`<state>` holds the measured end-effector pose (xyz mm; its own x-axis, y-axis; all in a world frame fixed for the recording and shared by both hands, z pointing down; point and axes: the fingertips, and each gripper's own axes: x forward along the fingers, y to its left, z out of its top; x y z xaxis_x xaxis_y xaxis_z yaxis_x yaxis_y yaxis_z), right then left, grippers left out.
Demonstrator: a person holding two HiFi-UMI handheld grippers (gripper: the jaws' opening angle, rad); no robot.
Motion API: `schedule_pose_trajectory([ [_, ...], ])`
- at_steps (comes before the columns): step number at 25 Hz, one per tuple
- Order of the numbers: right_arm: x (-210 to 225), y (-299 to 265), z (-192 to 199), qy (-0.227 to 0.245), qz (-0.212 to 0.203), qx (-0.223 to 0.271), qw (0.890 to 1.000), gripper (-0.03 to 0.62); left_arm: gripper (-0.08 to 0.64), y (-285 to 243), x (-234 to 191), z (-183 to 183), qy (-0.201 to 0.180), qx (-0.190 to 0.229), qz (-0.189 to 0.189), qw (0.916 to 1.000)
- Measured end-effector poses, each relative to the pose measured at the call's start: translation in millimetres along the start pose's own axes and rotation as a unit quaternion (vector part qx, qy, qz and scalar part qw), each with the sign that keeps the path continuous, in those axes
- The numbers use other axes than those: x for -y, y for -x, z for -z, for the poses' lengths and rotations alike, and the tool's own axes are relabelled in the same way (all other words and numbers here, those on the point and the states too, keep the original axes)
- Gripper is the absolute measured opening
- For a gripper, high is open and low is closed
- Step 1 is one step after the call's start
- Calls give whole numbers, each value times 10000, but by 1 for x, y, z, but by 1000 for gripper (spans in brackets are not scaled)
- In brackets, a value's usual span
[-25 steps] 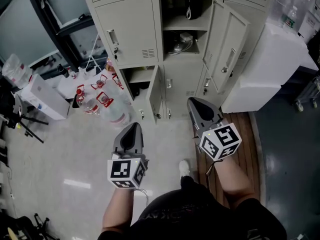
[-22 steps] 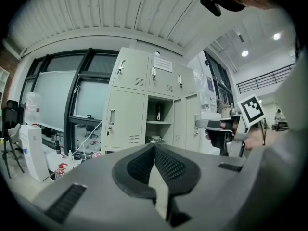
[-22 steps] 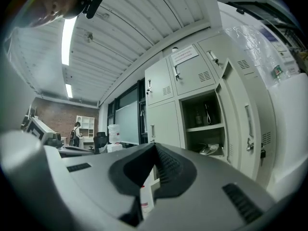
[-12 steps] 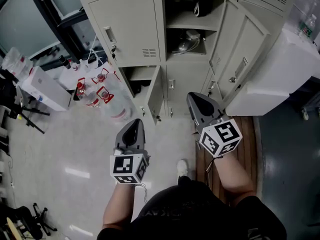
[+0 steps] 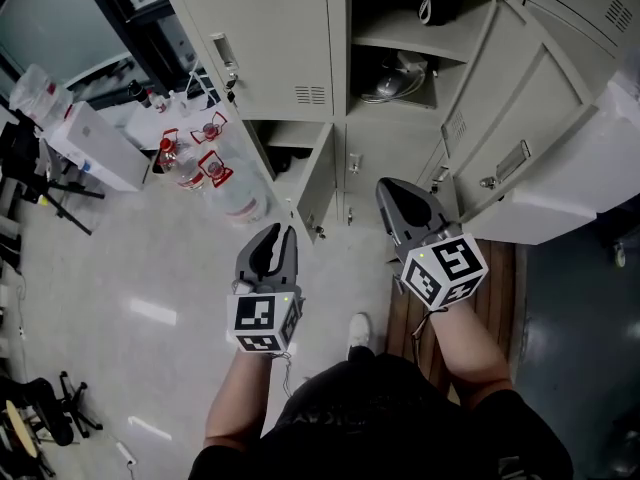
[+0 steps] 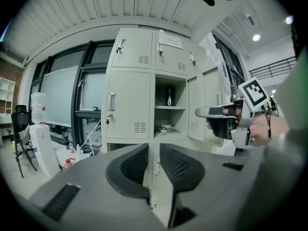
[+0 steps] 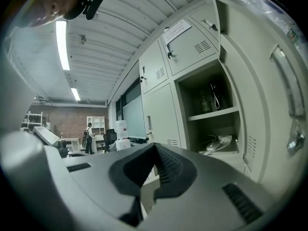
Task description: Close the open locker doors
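Since lower door (image 5: 318,190) and upper door (image 5: 520,98) hang open: left gripper (image 5: 280,236) jaws just opening, empty; right gripper (image 5: 388,190) jaws closed, probably to push.

Bottles (image 5: 190,173) left of lockers (image 5: 280,38) (on floor (image 5: 130,258)).

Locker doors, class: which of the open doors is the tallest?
The door swung out right of the shelved middle compartment; the open bottom-row door left of it is much shorter.

No legible txt anywhere. Paper notice (image 6: 171,40) on top-row locker door (image 6: 169,61), 12 o'clock in left gripper view: print too small to read. Red labels on water bottles (image 5: 232,196), 10 o'clock in head view: unreadable.
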<state>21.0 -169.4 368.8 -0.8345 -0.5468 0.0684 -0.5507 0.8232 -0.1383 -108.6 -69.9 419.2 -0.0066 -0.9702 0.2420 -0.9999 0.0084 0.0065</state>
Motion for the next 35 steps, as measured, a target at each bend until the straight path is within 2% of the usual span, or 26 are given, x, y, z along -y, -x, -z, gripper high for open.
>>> schedule_pose_trajectory([
  [4,12,-14,8,-53,-168,-87,9998,0,146,-23,-1,16,-131,-251,-133,9995],
  [7,20,-21,15,-105,-270,-150,9995,0,172,-40,-2,33,-168,-470,-234,9985],
  [18,35,-38,38,-152,-476,-355,9981,0,201,-86,-22,83,-249,-966,-581,9933],
  [26,35,-47,56,-164,-353,-455,9982,0,201,-114,-35,110,-286,-1228,-430,9911],
  [35,41,-77,79,-371,13,-682,9970,0,201,-143,-58,133,-204,-1470,-108,9889],
])
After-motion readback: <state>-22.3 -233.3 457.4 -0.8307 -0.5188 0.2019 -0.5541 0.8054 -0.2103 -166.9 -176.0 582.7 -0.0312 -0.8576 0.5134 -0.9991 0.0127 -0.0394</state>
